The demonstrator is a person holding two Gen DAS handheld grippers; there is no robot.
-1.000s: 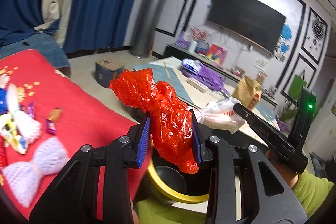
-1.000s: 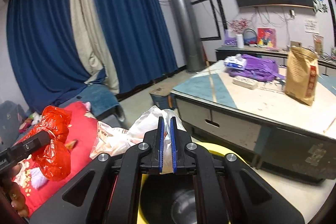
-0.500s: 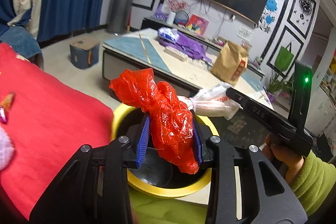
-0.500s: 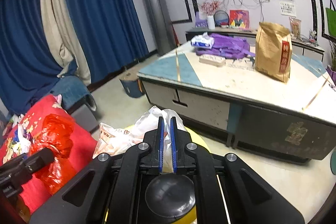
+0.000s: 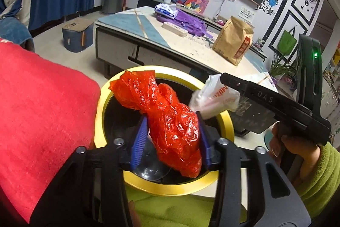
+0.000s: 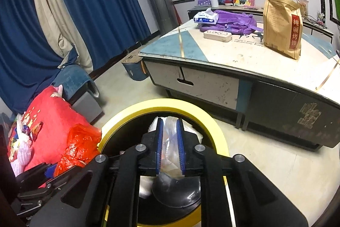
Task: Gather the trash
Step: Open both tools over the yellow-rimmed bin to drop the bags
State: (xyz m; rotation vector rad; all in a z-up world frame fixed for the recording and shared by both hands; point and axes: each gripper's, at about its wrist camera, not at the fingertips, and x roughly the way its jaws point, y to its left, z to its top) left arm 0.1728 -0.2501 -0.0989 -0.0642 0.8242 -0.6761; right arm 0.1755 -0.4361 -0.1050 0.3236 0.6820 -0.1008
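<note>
Clearly at the drop-off step, the left gripper [image 5: 172,139] clamps a red bag [image 5: 167,118] and the right gripper [image 6: 170,148] pinches a white bag [image 6: 170,142] over the yellow-rimmed bin [image 5: 102,103]; next, both should let go.

The left claw [image 5: 172,142] points forward and down, its blue pads [image 5: 139,142] pressed into a crumpled red plastic bag [image 5: 170,120] held between them. The right claw [image 6: 170,146] also tilts downward; its blue pads [image 6: 159,146] stand a little apart with a thin white plastic bag [image 6: 169,142] between them, and whether they press it cannot be told. The right hand [image 5: 297,148] wraps the handle from below, in a green sleeve [image 5: 318,180]. Both claws sit close together, side by side.
</note>
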